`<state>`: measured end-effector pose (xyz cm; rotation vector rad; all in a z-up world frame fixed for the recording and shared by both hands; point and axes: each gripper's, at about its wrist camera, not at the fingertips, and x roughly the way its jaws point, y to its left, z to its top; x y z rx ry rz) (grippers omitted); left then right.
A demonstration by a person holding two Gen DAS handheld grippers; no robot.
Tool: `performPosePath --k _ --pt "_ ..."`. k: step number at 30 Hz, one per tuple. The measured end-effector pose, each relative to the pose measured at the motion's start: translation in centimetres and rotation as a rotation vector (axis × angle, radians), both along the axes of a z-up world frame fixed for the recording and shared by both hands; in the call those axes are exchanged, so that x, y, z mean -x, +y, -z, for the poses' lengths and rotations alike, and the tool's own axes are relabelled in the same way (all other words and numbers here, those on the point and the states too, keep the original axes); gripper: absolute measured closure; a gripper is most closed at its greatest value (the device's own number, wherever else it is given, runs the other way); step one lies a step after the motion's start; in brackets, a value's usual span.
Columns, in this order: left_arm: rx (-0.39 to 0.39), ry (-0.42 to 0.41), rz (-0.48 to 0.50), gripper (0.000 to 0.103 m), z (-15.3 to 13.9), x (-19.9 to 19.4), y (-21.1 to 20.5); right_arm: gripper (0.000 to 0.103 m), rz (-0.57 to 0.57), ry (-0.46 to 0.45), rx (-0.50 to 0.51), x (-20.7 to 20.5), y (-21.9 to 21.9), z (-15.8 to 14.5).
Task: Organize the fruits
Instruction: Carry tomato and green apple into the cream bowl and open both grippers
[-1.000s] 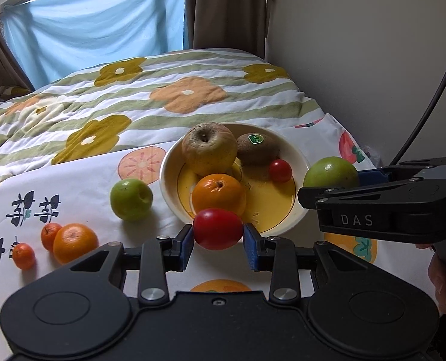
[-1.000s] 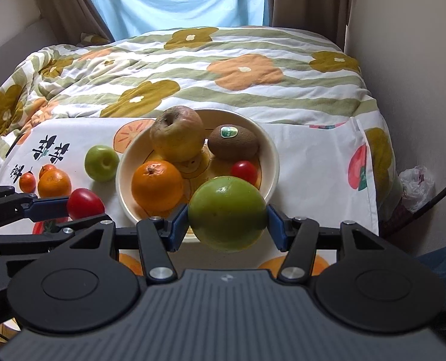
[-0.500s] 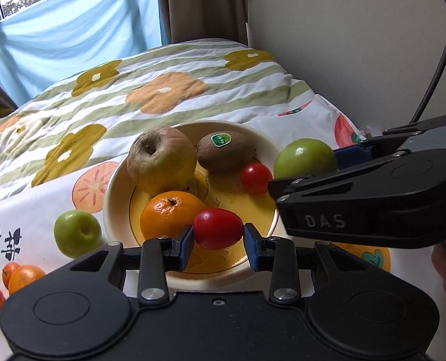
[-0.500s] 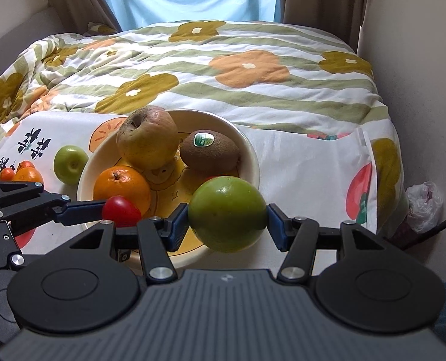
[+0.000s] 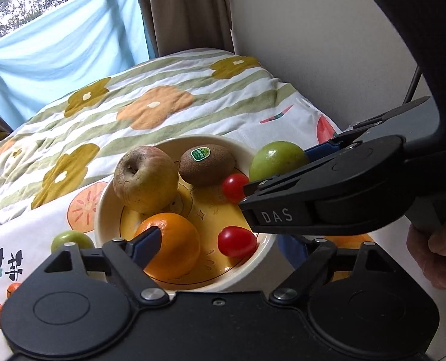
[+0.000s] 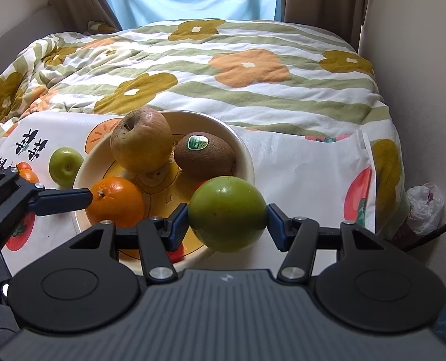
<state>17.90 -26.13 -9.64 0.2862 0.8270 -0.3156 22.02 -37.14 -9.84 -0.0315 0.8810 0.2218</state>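
Note:
A cream bowl (image 5: 102, 207) (image 6: 247, 156) on the bed holds a yellow-brown apple (image 5: 146, 179) (image 6: 142, 140), a kiwi (image 5: 206, 161) (image 6: 205, 153), an orange (image 5: 175, 246) (image 6: 117, 201) and two cherry tomatoes (image 5: 233, 183). One tomato (image 5: 236, 240) lies in the bowl between the spread fingers of my open left gripper (image 5: 220, 246), which is over the bowl's near rim. My right gripper (image 6: 227, 219) is shut on a big green fruit (image 6: 227, 213) (image 5: 277, 159) over the bowl's right rim.
A small green apple (image 6: 65, 165) (image 5: 71, 239) and small orange and red fruits (image 6: 26, 173) (image 5: 0, 313) lie on the printed cloth left of the bowl. A wall rises at the right. A white plastic bag (image 6: 426, 203) sits beside the bed.
My left gripper moved right over the bowl, opened and let the red tomato go into it. My right gripper carried the green fruit closer to the bowl's right rim.

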Motion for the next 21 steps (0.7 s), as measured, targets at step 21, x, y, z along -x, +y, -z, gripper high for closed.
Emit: performPosePath --k 21 --pt "0.052 0.022 -0.155 0.015 -0.9 1.0 5.3 0.033 -0.100 -0.017 -0.006 -1.9 4.2 0.6"
